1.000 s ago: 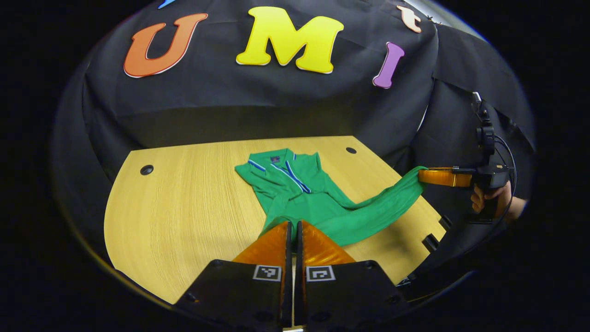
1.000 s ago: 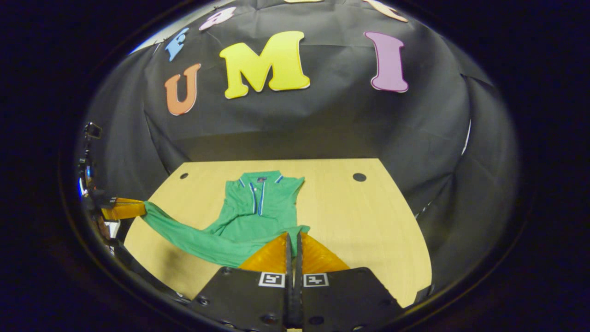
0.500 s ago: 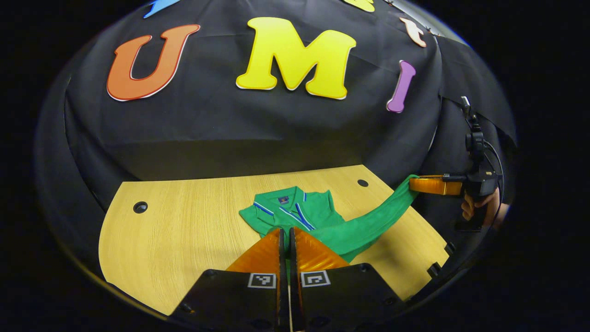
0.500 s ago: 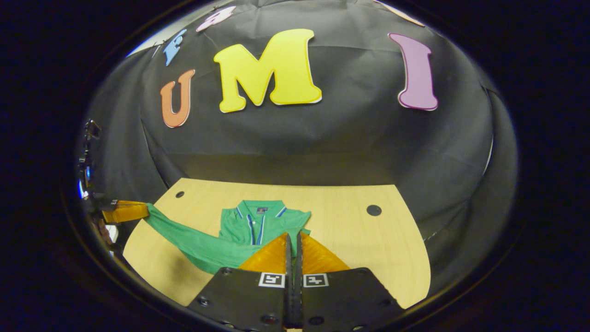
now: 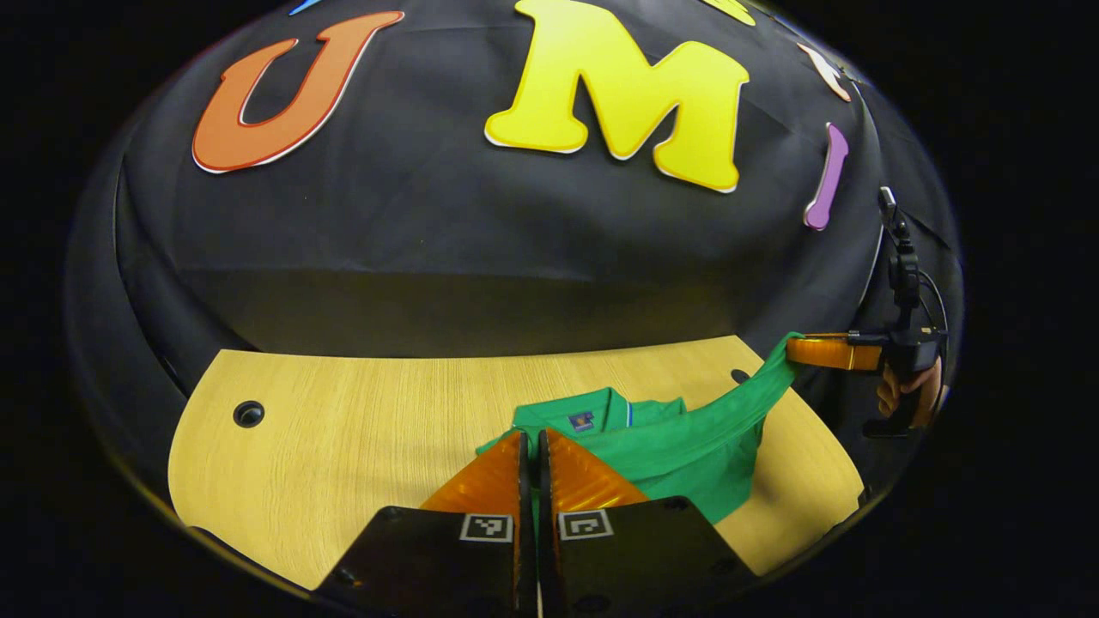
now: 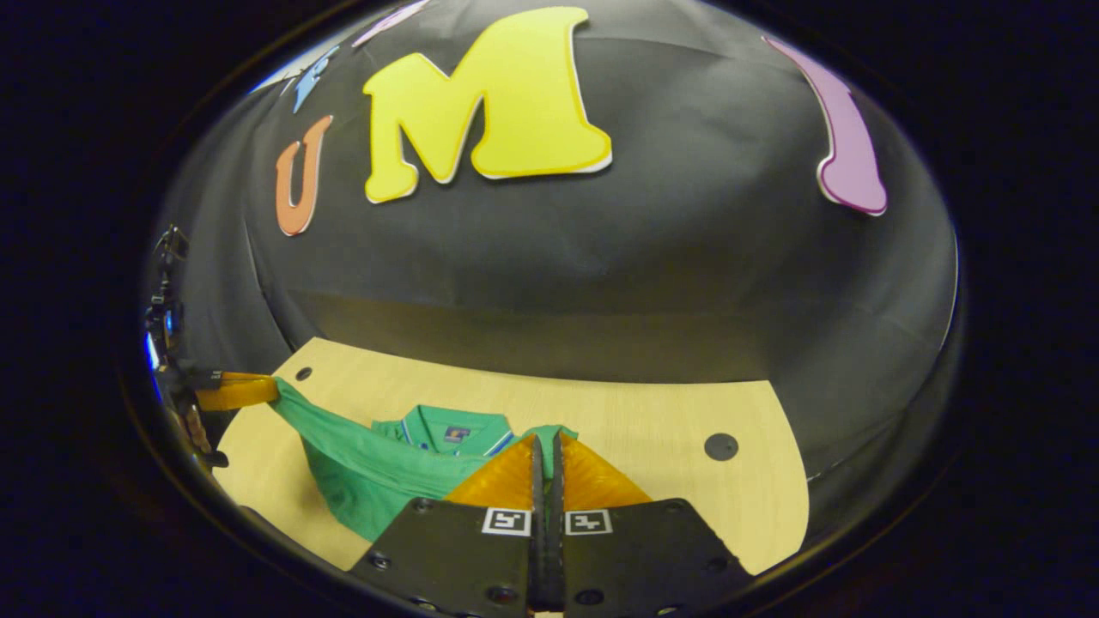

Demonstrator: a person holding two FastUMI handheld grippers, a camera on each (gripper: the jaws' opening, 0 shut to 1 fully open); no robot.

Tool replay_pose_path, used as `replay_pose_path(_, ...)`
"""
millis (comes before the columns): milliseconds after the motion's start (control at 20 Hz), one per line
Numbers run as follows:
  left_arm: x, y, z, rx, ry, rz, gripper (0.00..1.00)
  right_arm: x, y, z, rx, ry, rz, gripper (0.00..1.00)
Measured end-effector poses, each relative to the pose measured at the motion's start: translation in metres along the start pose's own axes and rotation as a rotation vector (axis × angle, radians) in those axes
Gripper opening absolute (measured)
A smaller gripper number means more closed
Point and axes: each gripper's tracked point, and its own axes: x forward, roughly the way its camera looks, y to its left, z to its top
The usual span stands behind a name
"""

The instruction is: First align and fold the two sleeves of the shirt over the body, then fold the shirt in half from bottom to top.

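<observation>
Wooden counter (image 5: 343, 412) before black wall; both hand-held grippers, left (image 5: 530, 442) and right (image 6: 544, 446), clamped on green shirt (image 5: 687, 446).

The lifted bottom hem of the green shirt (image 5: 678, 446) has been carried from the near part of the wooden table (image 5: 343, 429) toward its far edge, over the collar (image 6: 446, 427). Much of the shirt's body, exposed a second ago, has been covered by the raised fabric. The left gripper (image 5: 530, 446) and right gripper (image 6: 546, 453) have been moved forward.
</observation>
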Motion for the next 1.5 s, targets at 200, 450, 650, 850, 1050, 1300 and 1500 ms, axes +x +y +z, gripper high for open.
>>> replay_pose_path(200, 0.048, 0.020, -0.031, -0.051, 0.048, 0.038, 0.07, 0.053, 0.000, -0.019, -0.003, 0.034, 0.010, 0.00)
replay_pose_path(450, 0.080, 0.045, -0.046, -0.042, 0.040, 0.113, 0.07, 0.096, -0.001, -0.039, -0.012, 0.056, 0.015, 0.00)
replay_pose_path(650, 0.100, 0.056, -0.060, -0.033, 0.047, 0.143, 0.07, 0.116, -0.005, -0.052, -0.019, 0.071, 0.004, 0.00)
replay_pose_path(850, 0.114, 0.059, -0.086, -0.040, 0.109, 0.170, 0.10, 0.131, -0.014, -0.081, -0.027, 0.142, -0.015, 0.01)
replay_pose_path(1050, 0.106, 0.056, -0.079, -0.057, 0.092, 0.206, 0.39, 0.126, -0.022, -0.088, -0.029, 0.166, -0.029, 0.26)
replay_pose_path(1300, 0.067, 0.043, -0.044, -0.062, 0.022, 0.261, 1.00, 0.088, -0.032, -0.050, -0.063, 0.063, -0.095, 0.98)
replay_pose_path(1500, 0.009, 0.022, -0.001, -0.070, -0.072, 0.281, 1.00, 0.018, -0.013, -0.013, -0.102, -0.049, -0.087, 0.98)
